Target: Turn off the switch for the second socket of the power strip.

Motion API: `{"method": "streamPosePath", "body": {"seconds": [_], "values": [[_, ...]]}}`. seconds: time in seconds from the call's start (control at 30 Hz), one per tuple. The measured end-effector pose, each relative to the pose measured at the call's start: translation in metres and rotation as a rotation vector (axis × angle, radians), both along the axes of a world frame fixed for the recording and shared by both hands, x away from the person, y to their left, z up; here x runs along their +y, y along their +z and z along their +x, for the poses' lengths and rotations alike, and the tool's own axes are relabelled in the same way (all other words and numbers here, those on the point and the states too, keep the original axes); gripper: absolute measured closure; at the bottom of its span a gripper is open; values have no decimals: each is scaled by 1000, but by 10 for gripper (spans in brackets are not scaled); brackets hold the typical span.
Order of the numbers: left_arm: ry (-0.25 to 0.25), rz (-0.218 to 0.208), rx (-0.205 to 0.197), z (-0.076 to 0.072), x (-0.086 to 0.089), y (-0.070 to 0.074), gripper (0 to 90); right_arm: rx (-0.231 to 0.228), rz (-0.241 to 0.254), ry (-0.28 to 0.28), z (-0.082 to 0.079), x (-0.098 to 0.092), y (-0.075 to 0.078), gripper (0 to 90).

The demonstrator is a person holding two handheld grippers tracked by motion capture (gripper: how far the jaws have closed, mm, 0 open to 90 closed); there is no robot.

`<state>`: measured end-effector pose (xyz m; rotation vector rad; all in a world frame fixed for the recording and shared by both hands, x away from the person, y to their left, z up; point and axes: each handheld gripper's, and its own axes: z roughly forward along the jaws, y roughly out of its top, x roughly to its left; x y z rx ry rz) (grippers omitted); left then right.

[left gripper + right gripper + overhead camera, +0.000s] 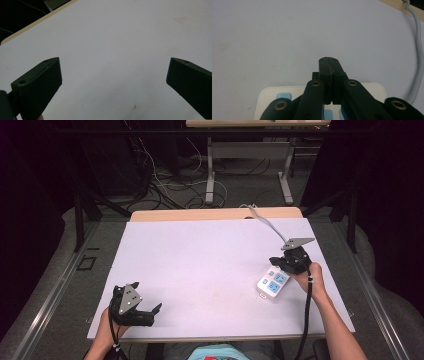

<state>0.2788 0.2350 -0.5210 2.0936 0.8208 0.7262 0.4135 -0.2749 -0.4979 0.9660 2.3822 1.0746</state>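
Observation:
A white power strip (pixel 273 283) with light-blue sockets lies at the right side of the white table top (pixel 200 255). My right gripper (pixel 282 263) stands over its far end, jaws pressed together. In the right gripper view the shut tips (pixel 329 61) reach past the strip (pixel 375 90) over bare table, with nothing visible between them. The strip's grey cord (pixel 418 50) runs off to the table's far edge. My left gripper (pixel 154 315) rests near the front left corner. In the left gripper view it (pixel 113 72) is wide open over bare table.
The grey cord (pixel 267 222) crosses the right rear of the table to the wooden far edge (pixel 215 214). Beyond the table lie floor cables and the legs of another desk (pixel 210 180). Dark curtains hang on both sides.

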Motion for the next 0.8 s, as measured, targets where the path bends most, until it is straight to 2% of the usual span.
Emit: {"method": "streamPosePath", "body": {"seconds": [0.13, 0.33, 0.6, 0.8], "values": [[1, 9, -6, 0, 0, 0, 0, 6, -8, 2, -2, 1, 0, 900], [0, 3, -2, 0, 0, 0, 0, 19, -56, 11, -1, 2, -5, 900], [0, 7, -1, 0, 0, 0, 0, 54, -68, 17, -1, 5, -9, 900], [2, 3, 0, 0, 0, -1, 0, 75, -119, 15, -1, 9, -15, 900]]}}
